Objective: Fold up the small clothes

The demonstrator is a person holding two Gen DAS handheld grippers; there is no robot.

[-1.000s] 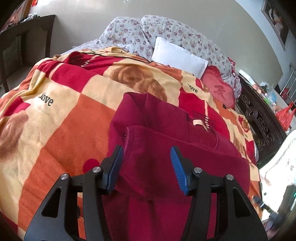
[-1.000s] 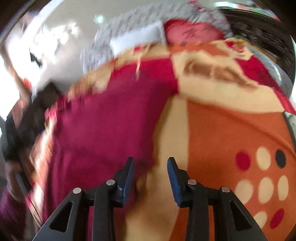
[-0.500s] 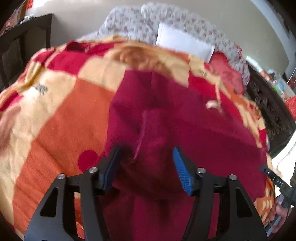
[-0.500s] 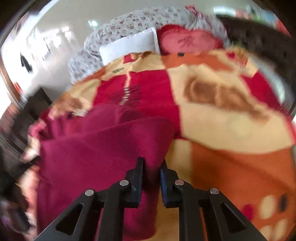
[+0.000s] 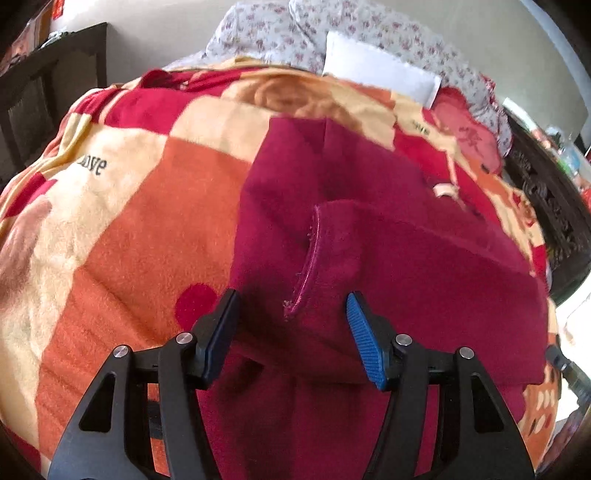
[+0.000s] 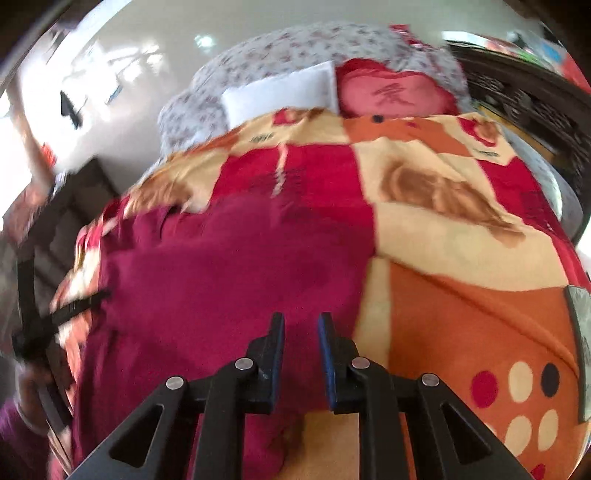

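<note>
A dark red garment (image 5: 388, 266) lies partly folded on the patterned blanket, with a folded flap and stitched hem in front of my left gripper (image 5: 291, 332). The left gripper is open, its blue pads astride the flap's edge. In the right wrist view the same garment (image 6: 229, 280) spreads left of centre. My right gripper (image 6: 301, 332) has its jaws close together with red cloth between them at the garment's right edge.
The bed carries an orange, red and cream blanket (image 5: 122, 229), with floral pillows (image 5: 295, 33), a white pillow (image 5: 376, 74) and a red cushion (image 6: 391, 92) at its head. A dark carved headboard or cabinet (image 5: 546, 206) stands at the right, a dark table (image 5: 44, 85) at the left.
The right gripper closed on the garment's right edge and has drawn it across. The left gripper stayed open and moved closer to the folded flap.
</note>
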